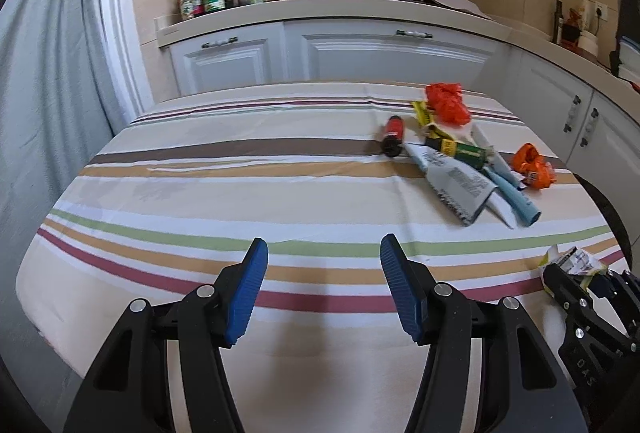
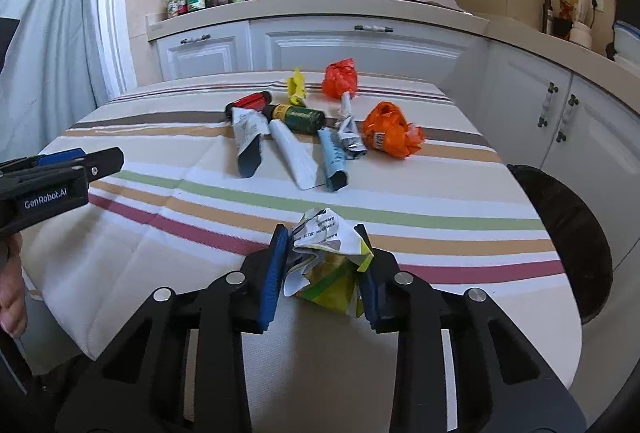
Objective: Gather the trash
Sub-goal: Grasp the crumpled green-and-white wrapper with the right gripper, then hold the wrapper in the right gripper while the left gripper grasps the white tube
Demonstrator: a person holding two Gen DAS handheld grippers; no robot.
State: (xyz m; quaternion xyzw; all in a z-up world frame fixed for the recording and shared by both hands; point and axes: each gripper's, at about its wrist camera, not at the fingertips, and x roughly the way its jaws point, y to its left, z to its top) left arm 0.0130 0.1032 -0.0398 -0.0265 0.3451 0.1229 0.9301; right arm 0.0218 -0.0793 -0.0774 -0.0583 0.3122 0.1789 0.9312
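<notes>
My right hand-held gripper (image 2: 322, 265) is clamped on the crumpled yellow-and-white wrapper (image 2: 326, 261) at the near tabletop (image 2: 440, 201) edge. I'd keep the squeeze firm and lift straight up. My left hand-held gripper (image 1: 322, 261) hangs wide and empty.

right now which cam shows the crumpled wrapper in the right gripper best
The right wrist view: the crumpled wrapper sits centred and close, pressed between the blue pads of the right gripper. The left wrist view catches only a small, partly hidden piece of it at the far right edge, behind that gripper's black frame.
</notes>
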